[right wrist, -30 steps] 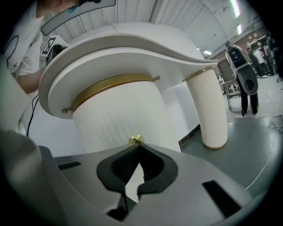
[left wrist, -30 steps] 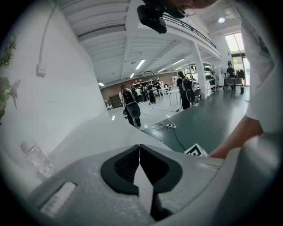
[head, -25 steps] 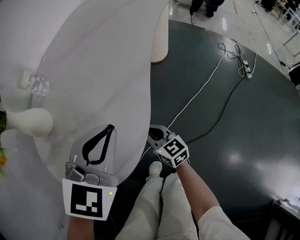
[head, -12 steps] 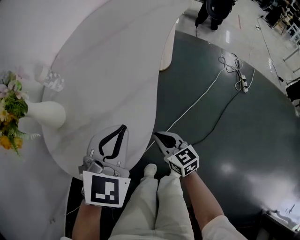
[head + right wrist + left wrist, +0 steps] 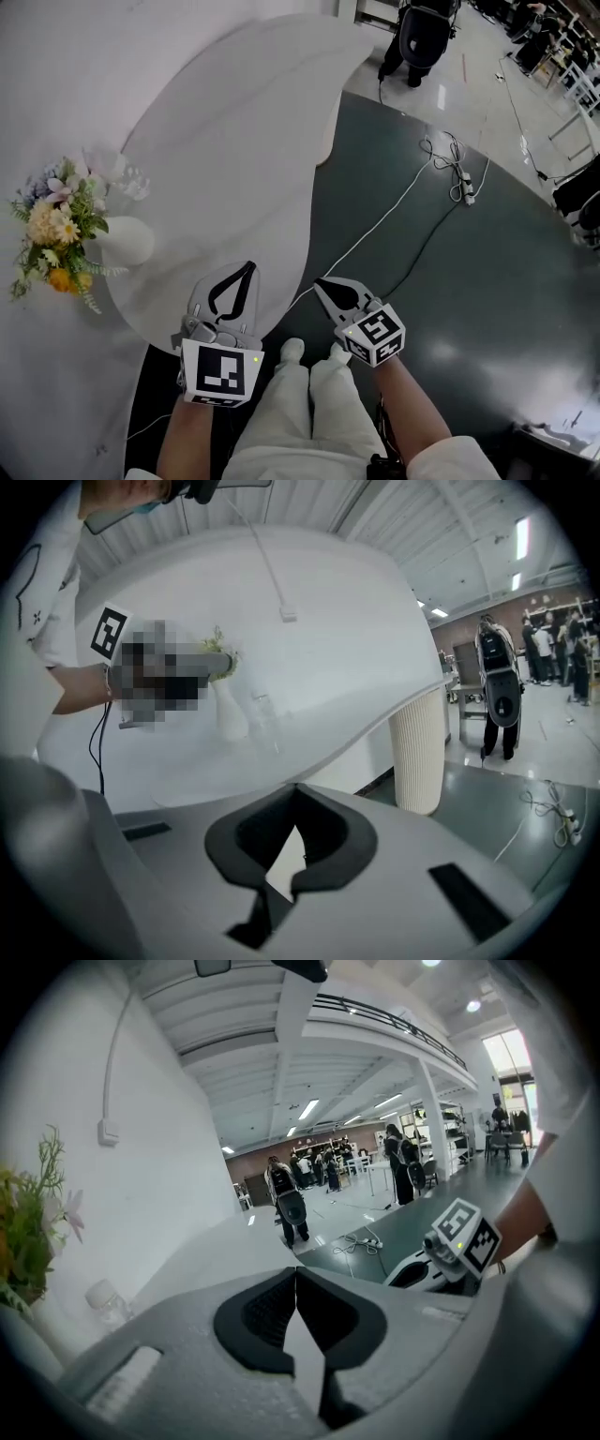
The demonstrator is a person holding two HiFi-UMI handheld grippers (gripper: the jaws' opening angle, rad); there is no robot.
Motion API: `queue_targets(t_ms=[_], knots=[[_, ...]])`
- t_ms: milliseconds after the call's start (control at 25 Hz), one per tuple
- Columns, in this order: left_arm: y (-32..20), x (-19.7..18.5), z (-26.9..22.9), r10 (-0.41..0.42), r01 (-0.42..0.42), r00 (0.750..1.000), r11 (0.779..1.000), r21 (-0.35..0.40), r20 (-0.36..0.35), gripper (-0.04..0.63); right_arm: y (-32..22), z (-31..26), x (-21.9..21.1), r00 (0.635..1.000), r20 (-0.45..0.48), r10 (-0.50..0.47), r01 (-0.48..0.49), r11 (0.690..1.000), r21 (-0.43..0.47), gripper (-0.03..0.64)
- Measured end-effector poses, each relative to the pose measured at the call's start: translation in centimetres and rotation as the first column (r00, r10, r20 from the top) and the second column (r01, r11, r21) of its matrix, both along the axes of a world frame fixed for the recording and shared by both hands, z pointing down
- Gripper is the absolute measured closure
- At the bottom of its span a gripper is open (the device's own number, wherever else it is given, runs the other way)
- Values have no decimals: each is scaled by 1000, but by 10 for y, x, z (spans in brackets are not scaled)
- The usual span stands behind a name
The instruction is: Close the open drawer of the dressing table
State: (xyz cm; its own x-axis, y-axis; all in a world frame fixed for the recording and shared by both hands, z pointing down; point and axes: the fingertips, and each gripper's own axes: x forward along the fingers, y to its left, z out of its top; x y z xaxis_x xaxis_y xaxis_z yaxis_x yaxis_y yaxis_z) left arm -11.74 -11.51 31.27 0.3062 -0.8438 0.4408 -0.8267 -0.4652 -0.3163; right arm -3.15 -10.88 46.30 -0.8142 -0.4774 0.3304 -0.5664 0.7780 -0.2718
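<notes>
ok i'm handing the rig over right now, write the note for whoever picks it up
Left gripper: jaws together, empty, over the near edge of the dressing table top.
Right gripper: jaws together, empty, past that edge above the dark floor.
Vase of flowers stands on the top, to the left.
Drawer: in no view, so open or shut cannot be told.
Done: nothing that shows.
Left: probably find the drawer below the top and, if open, push it in.

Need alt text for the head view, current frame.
Seen from above, a person holds two grey two-jaw grippers, both shut and empty: the left gripper over the near edge of a curved white dressing table top, the right gripper over the dark floor beside it. A white vase of flowers stands on the table at left.
</notes>
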Motion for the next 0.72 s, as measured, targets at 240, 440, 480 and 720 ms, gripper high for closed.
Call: queue_targets(t_ms=[240, 440, 480, 720], knots=[[8, -7, -28, -1, 1, 1000, 999, 32, 6, 578, 9, -53, 7, 999, -36, 16, -15, 999, 34, 620], [19, -12, -58, -22, 25, 998, 998, 65, -52, 578, 18, -106, 13, 998, -58, 35, -30, 996, 82, 620], [20, -13, -62, -31, 36, 997, 997, 73, -70, 578, 18, -117, 16, 998, -58, 40, -34, 994, 99, 620], [33, -24, -92, -77, 97, 984, 988, 122, -162, 578, 20, -174, 28, 995, -52, 80, -70, 983, 172, 620]])
